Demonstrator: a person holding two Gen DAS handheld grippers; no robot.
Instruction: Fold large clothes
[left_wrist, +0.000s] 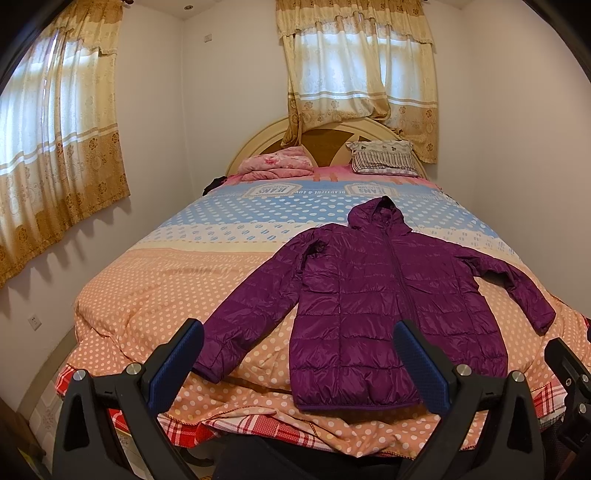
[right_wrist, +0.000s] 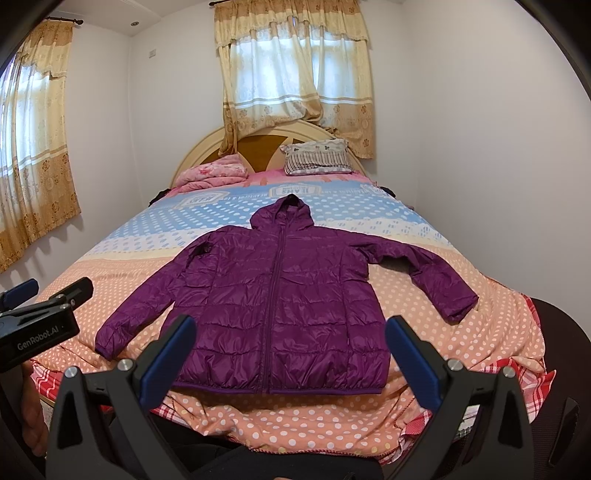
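A purple hooded puffer jacket (left_wrist: 373, 302) lies flat and zipped on the bed, hood toward the headboard, both sleeves spread out to the sides. It also shows in the right wrist view (right_wrist: 280, 306). My left gripper (left_wrist: 299, 365) is open and empty, held before the bed's foot, near the jacket's hem and left sleeve cuff. My right gripper (right_wrist: 291, 362) is open and empty, in front of the hem's middle. The left gripper also shows at the left edge of the right wrist view (right_wrist: 22, 291).
The bed (left_wrist: 155, 295) has a polka-dot cover, orange near me and blue farther off. A folded pink blanket (left_wrist: 275, 166) and a striped pillow (left_wrist: 384, 157) lie by the headboard. Walls and curtained windows stand close on both sides.
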